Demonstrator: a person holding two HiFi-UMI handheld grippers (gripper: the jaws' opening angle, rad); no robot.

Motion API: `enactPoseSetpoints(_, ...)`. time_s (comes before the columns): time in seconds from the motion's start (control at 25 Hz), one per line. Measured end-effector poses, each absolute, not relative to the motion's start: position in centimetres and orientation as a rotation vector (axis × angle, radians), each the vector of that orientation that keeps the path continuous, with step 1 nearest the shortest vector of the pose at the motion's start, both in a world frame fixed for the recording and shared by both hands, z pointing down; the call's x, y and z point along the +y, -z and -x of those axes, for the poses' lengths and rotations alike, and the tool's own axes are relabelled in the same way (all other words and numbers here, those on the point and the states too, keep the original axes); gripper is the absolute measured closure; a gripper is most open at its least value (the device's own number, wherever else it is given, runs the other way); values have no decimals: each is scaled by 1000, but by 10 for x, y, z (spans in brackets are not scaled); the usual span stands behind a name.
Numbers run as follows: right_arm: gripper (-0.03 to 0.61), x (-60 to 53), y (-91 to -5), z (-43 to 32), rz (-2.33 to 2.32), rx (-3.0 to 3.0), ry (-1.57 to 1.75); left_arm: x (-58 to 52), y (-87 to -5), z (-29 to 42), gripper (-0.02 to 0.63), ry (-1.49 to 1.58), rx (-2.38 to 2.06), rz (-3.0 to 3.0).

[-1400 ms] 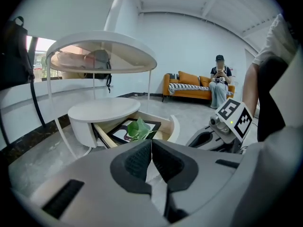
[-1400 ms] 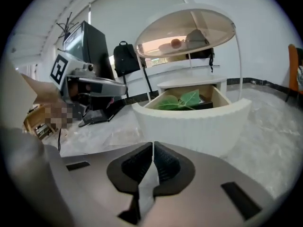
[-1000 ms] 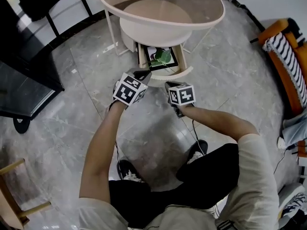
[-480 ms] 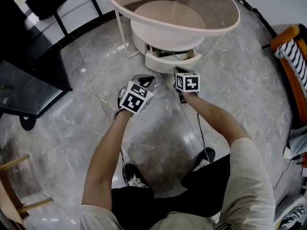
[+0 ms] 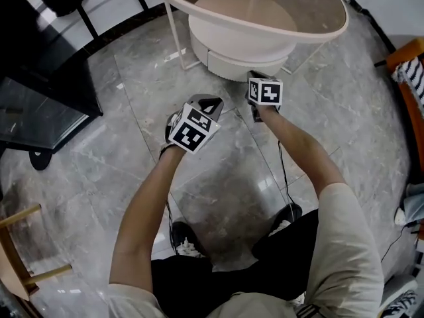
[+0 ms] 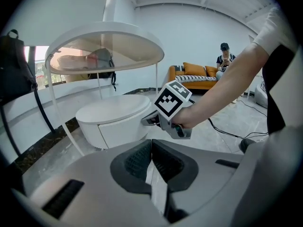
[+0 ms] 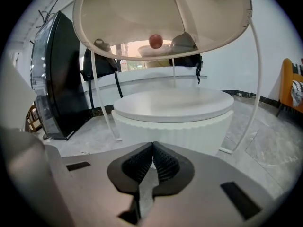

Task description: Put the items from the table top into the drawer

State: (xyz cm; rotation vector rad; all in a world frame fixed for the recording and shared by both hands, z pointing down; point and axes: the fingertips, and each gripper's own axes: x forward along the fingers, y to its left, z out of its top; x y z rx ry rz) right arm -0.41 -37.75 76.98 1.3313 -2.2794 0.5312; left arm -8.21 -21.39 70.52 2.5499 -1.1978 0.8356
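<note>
Far left: black cabinet (image 5: 46,71) on the grey stone floor (image 5: 218,171). Left claw (image 5: 209,102) hovers over the floor short of the bench (image 5: 344,20), jaws pressed together, nothing between them. The bench has a glass top on thin white legs, with a round white unit (image 5: 242,42) under it. The drawer (image 6: 124,130) in that unit sits flush and closed, so its contents are hidden. Right claw (image 5: 256,78) is also clamped together and empty, tip right at the drawer front; can't confirm contact. The right gripper view shows a small red ball (image 7: 155,41) through the glass top; can't tell whether it rests on it. Far right: orange sofa (image 5: 401,53).
</note>
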Motion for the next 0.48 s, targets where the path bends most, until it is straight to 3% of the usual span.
enactPoseSetpoints(0.48,543,-390,-773,10,-1330,-2292,-486,-235,-724,65,592,-848,-1182,-2580)
